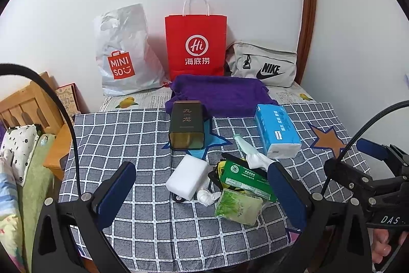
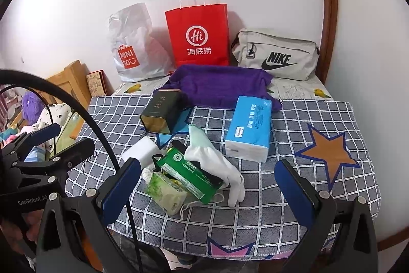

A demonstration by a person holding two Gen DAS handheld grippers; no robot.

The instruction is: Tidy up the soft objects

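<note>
A pile lies mid-table on the checked cloth: a white sponge block (image 1: 188,175) (image 2: 140,149), a green carton (image 1: 245,180) (image 2: 190,174), a pale green tissue pack (image 1: 239,206) (image 2: 167,192) and a white glove (image 2: 217,163) (image 1: 258,160). A blue tissue pack (image 1: 277,131) (image 2: 249,128) and a purple towel (image 1: 219,94) (image 2: 219,83) lie behind. My left gripper (image 1: 202,192) is open and empty, just before the pile. My right gripper (image 2: 208,186) is open and empty, also before the pile.
A dark tin (image 1: 188,124) (image 2: 161,110) lies on its side. A Miniso plastic bag (image 1: 122,53), a red paper bag (image 1: 195,42) and a grey Nike pouch (image 1: 263,65) stand against the back wall. A bed and wooden frame (image 1: 28,104) are at the left.
</note>
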